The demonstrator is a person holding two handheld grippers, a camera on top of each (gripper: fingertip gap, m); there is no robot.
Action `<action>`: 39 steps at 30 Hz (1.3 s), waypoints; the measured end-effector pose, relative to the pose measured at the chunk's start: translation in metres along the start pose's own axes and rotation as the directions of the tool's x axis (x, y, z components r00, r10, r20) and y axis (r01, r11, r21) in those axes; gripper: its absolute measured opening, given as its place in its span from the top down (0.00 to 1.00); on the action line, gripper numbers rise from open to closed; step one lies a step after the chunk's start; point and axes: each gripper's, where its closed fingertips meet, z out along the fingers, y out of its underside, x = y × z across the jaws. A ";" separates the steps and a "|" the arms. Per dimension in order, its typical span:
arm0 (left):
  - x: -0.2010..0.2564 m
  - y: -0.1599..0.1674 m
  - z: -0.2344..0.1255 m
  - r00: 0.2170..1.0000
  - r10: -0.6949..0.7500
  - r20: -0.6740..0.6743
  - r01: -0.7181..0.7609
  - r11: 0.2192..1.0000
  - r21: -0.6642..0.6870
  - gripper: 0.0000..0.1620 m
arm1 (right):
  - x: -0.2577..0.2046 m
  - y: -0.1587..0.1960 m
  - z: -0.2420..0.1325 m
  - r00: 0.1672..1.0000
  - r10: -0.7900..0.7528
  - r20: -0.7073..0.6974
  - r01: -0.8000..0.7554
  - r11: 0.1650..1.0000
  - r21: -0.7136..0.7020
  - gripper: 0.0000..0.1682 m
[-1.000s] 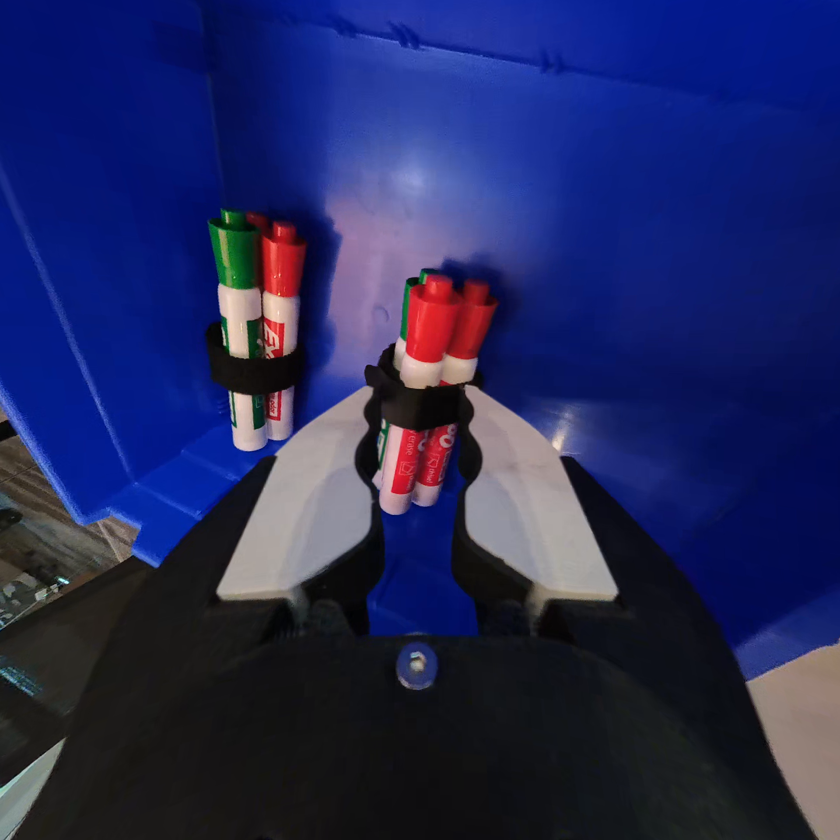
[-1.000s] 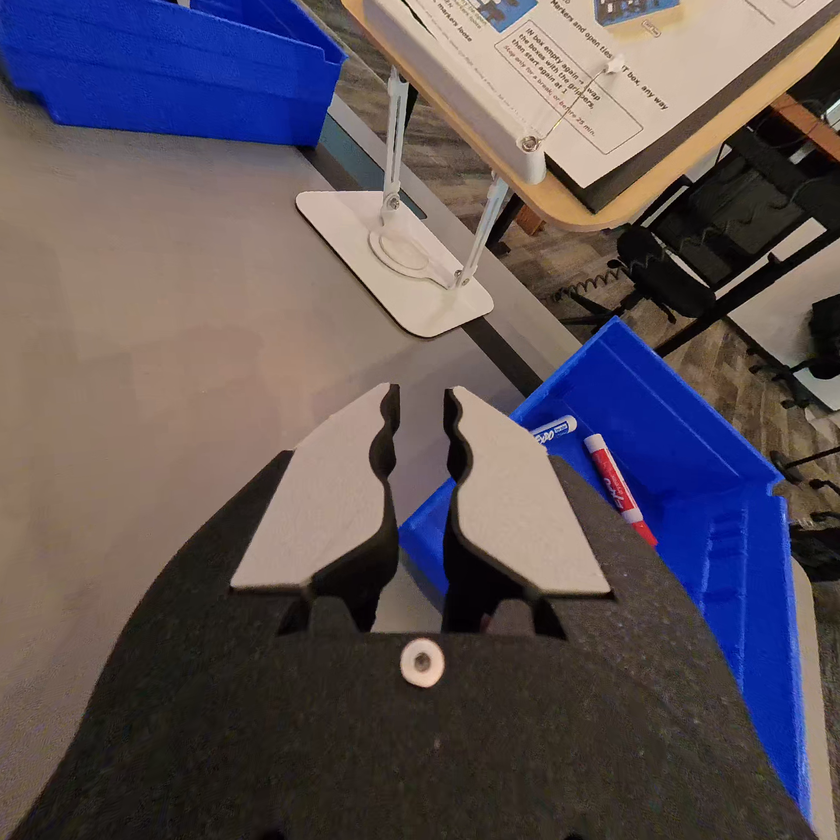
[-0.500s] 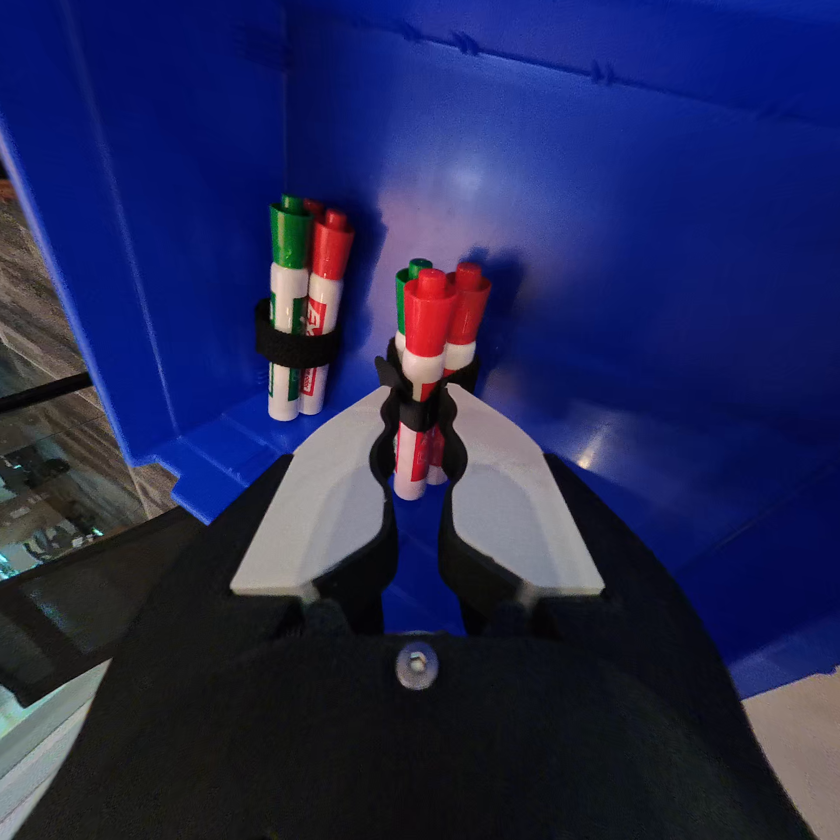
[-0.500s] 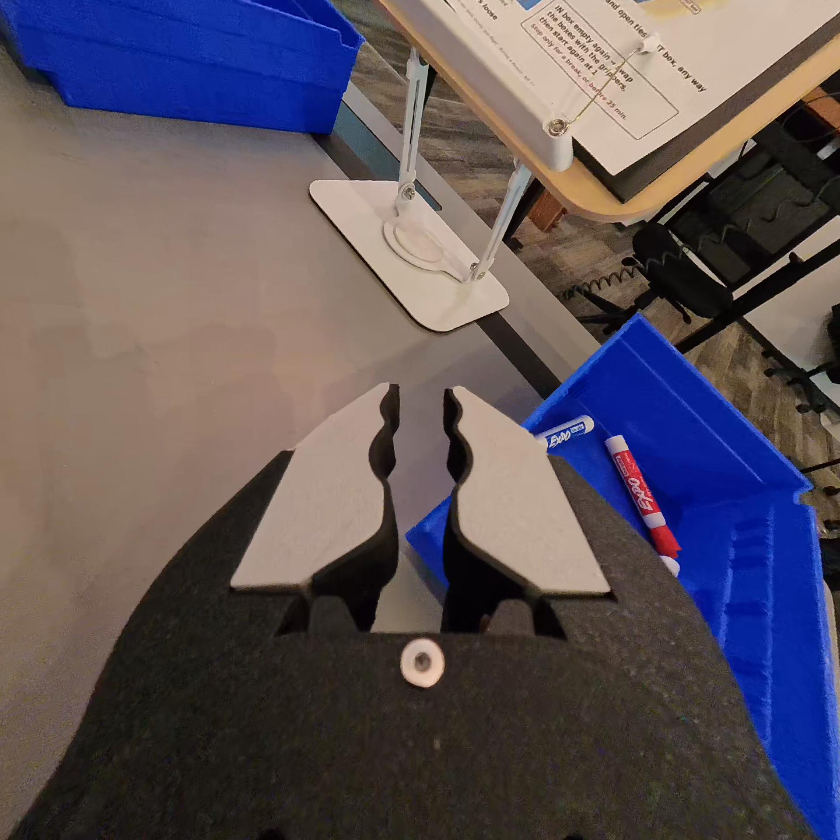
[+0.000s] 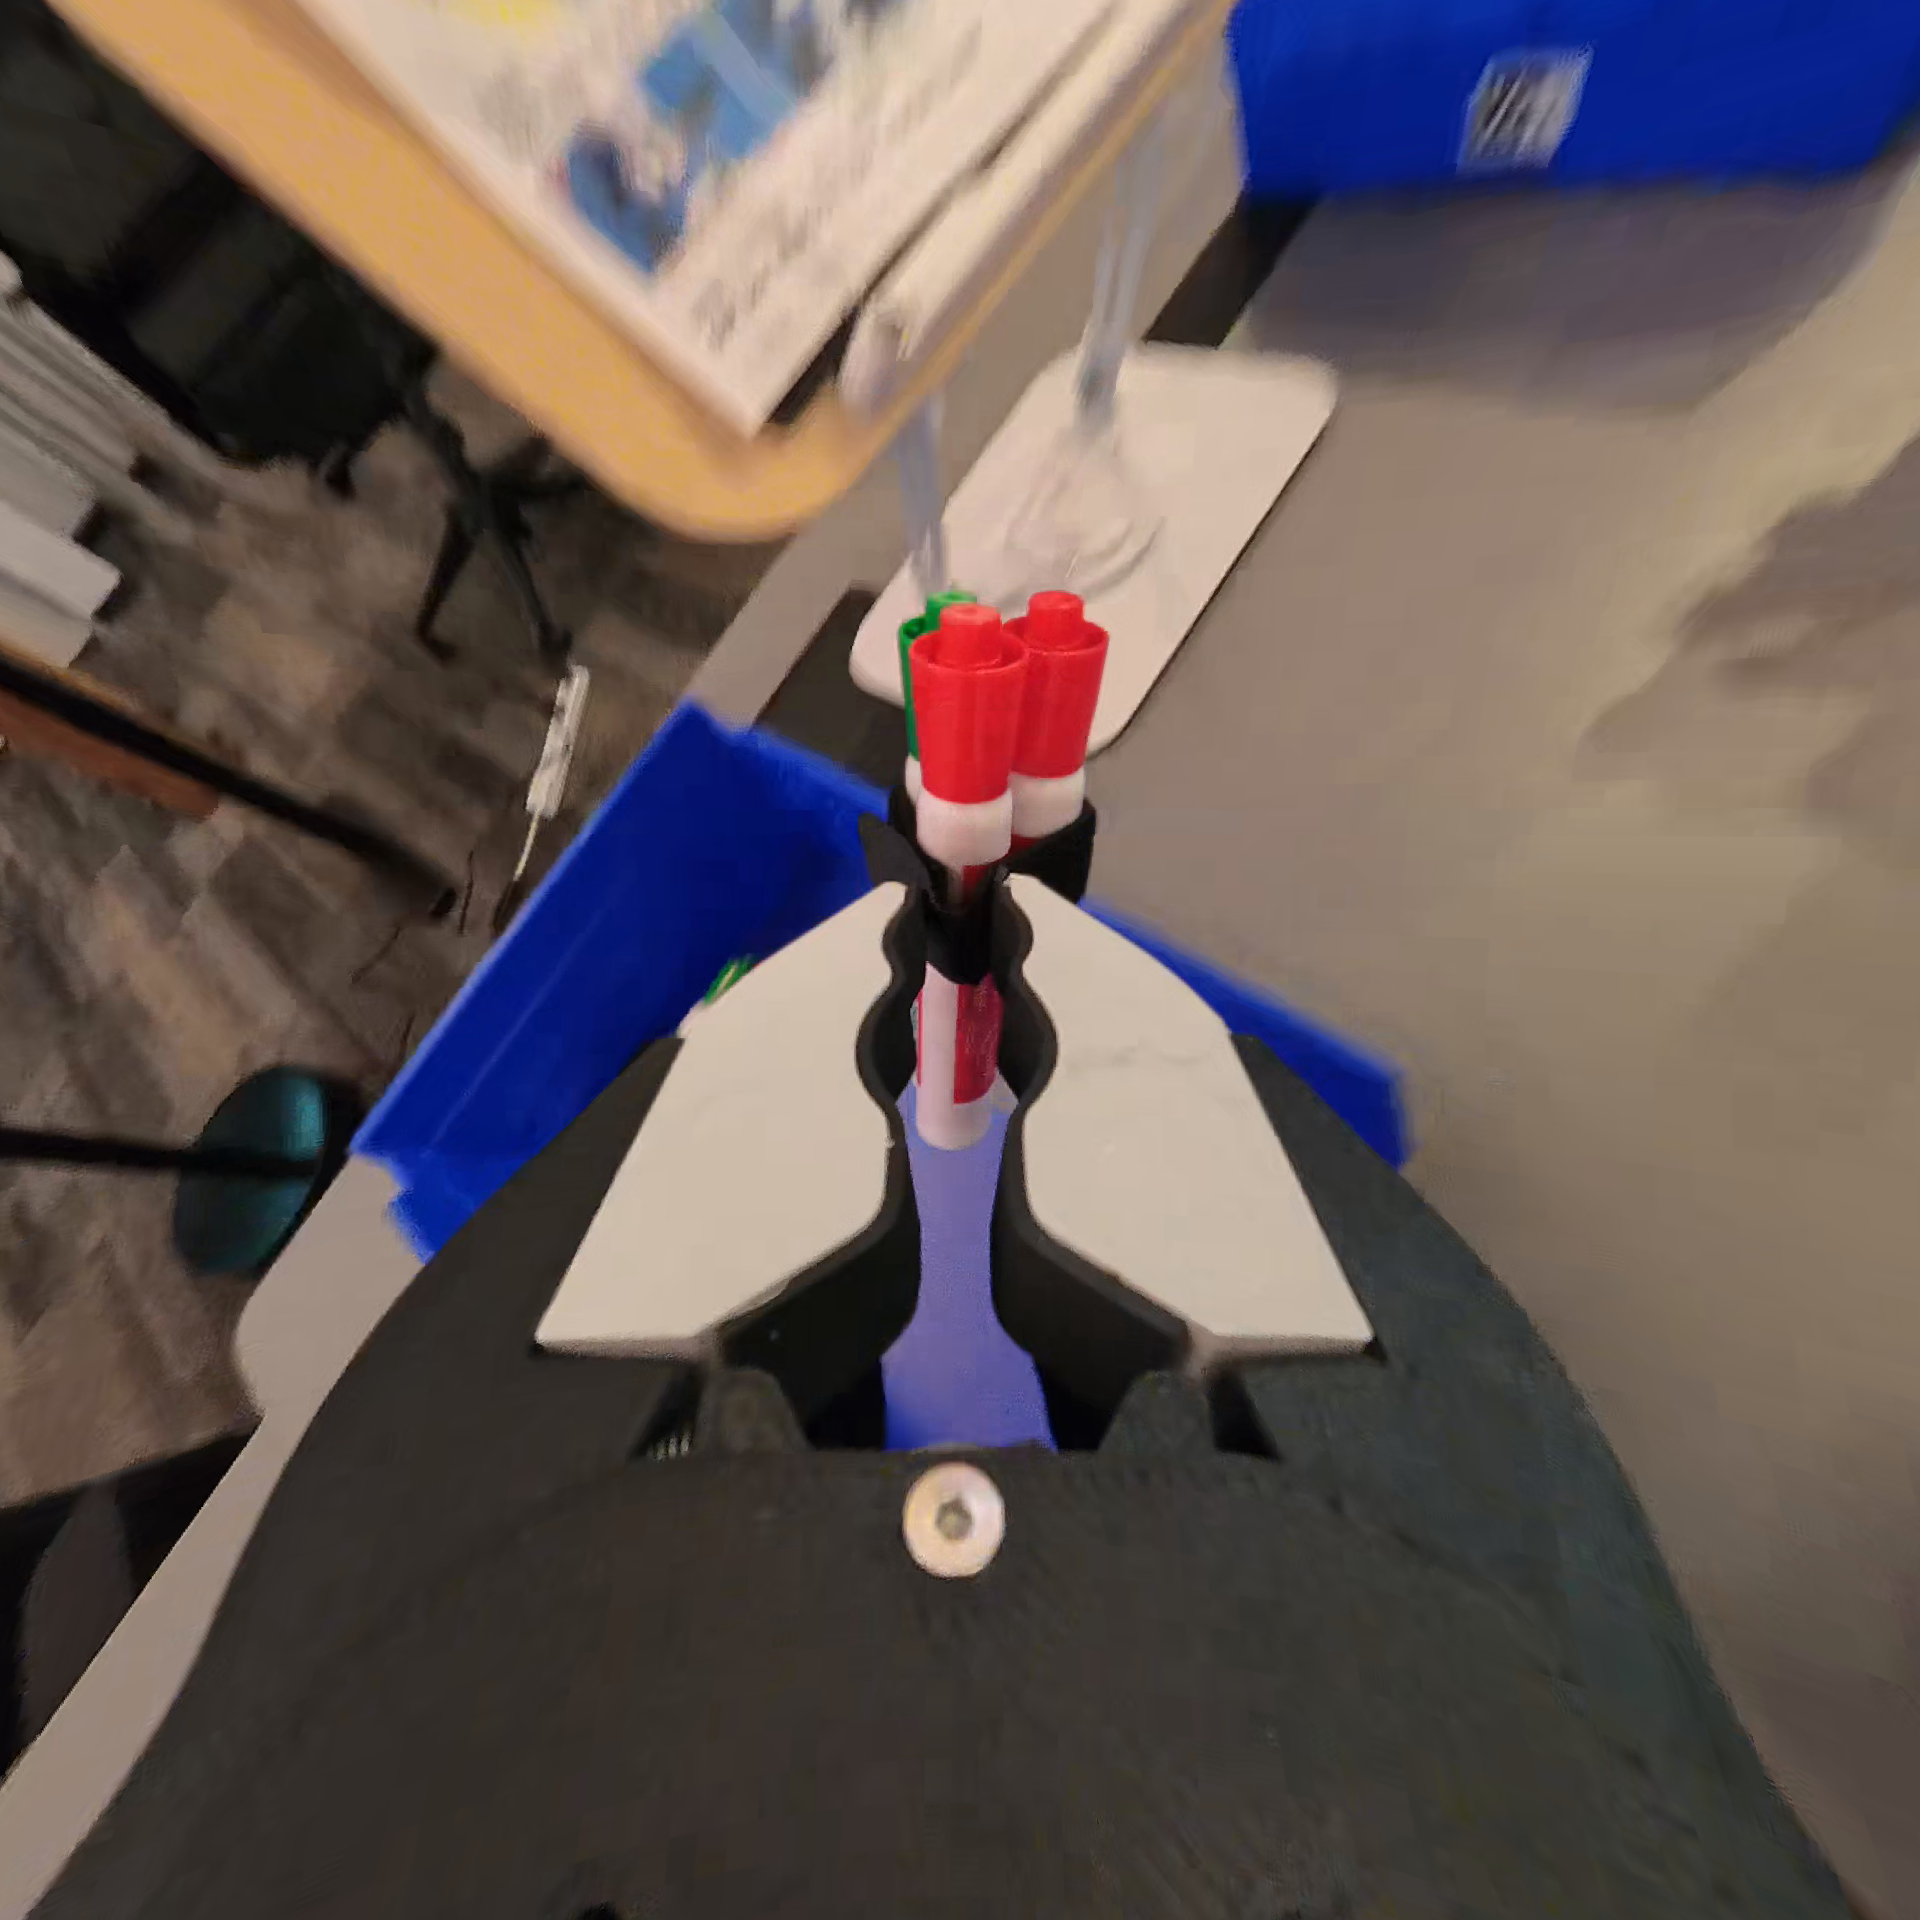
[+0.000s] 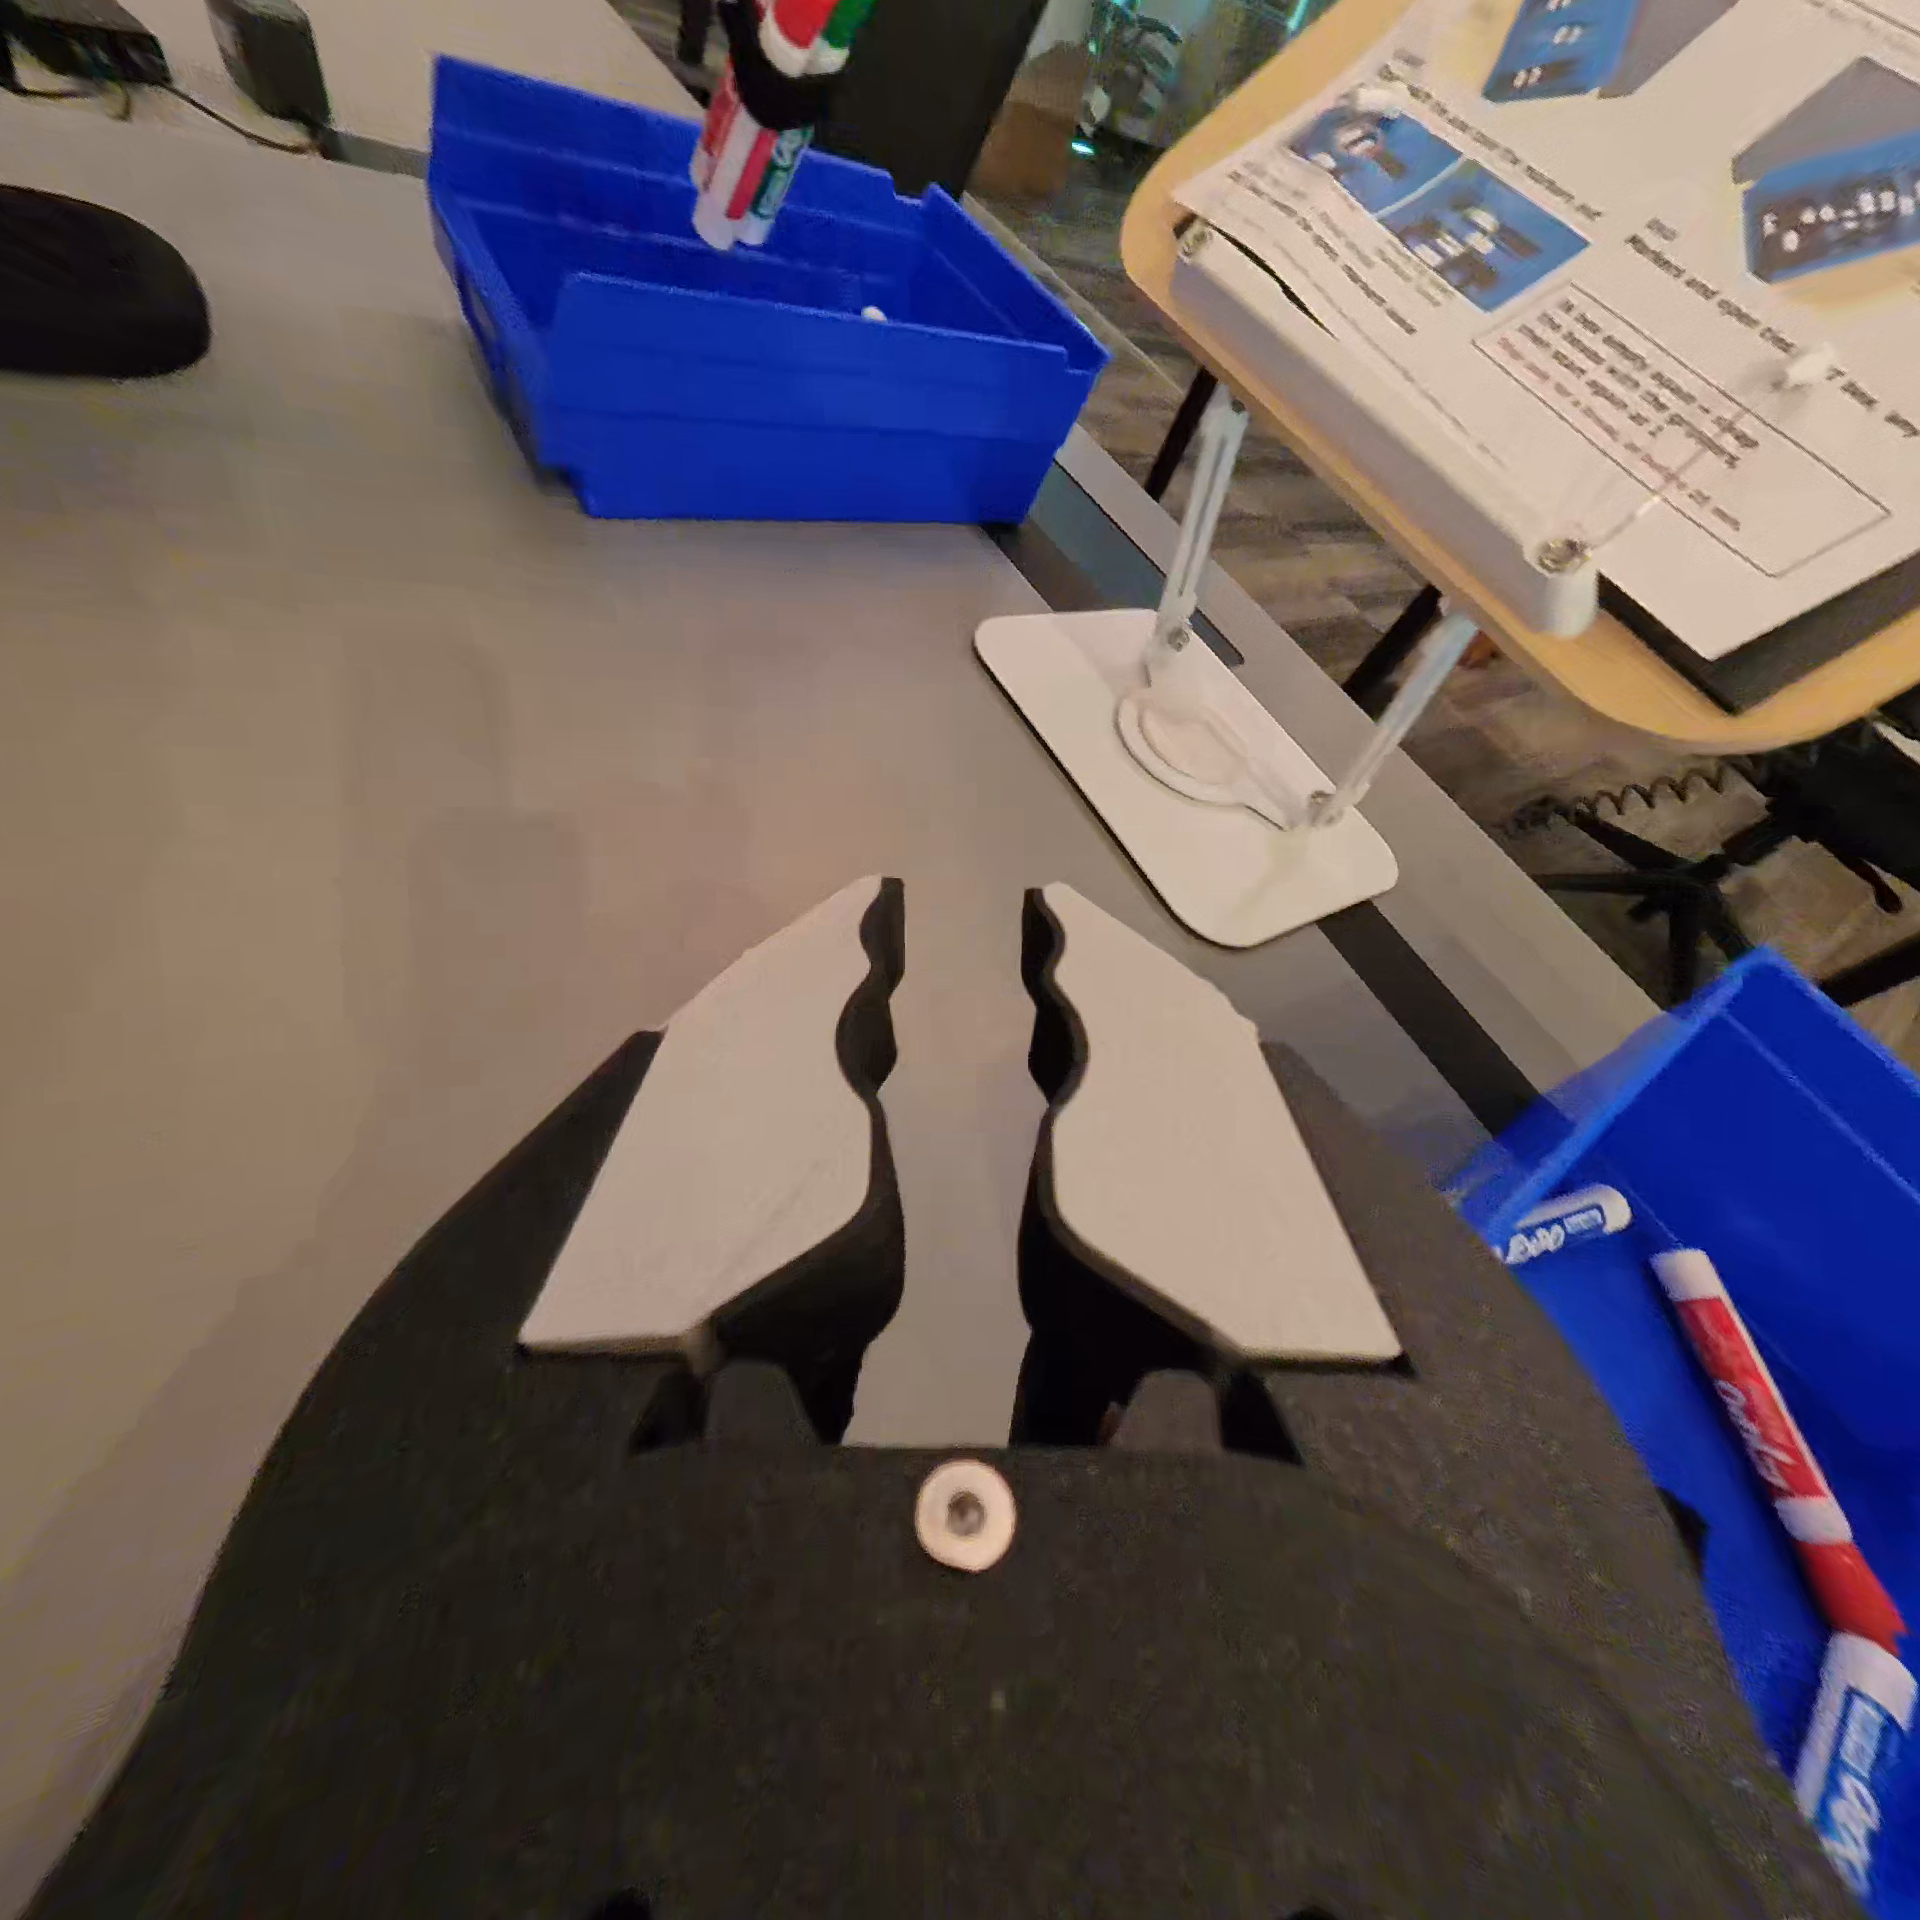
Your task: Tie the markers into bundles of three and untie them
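My left gripper is shut on a marker bundle: two red-capped markers and a green one, bound by a black strap. It holds the bundle upright above a blue bin. The same bundle shows far off in the right wrist view, hanging over the far blue bin. My right gripper is open and empty above the grey table. A second blue bin at its right holds loose markers, one red.
A white stand base sits on the table edge and carries a tilted instruction board. The base also shows in the left wrist view. A dark rounded object lies at the far left. Floor and chair legs lie beyond the edge. The gap from one gripper's tips to the other's is roughly 40 cm.
My left gripper closed on the bundle and lifted it out of the bin; its view now swings across the table, blurred. The right gripper turned left, bringing the far bin into view.
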 end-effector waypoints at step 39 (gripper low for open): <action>0.320 -0.098 0.122 0.622 0.125 -0.773 0.142 0.953 0.268 0.92 | -0.081 0.020 0.007 0.881 0.266 0.391 -0.308 0.950 0.047 0.89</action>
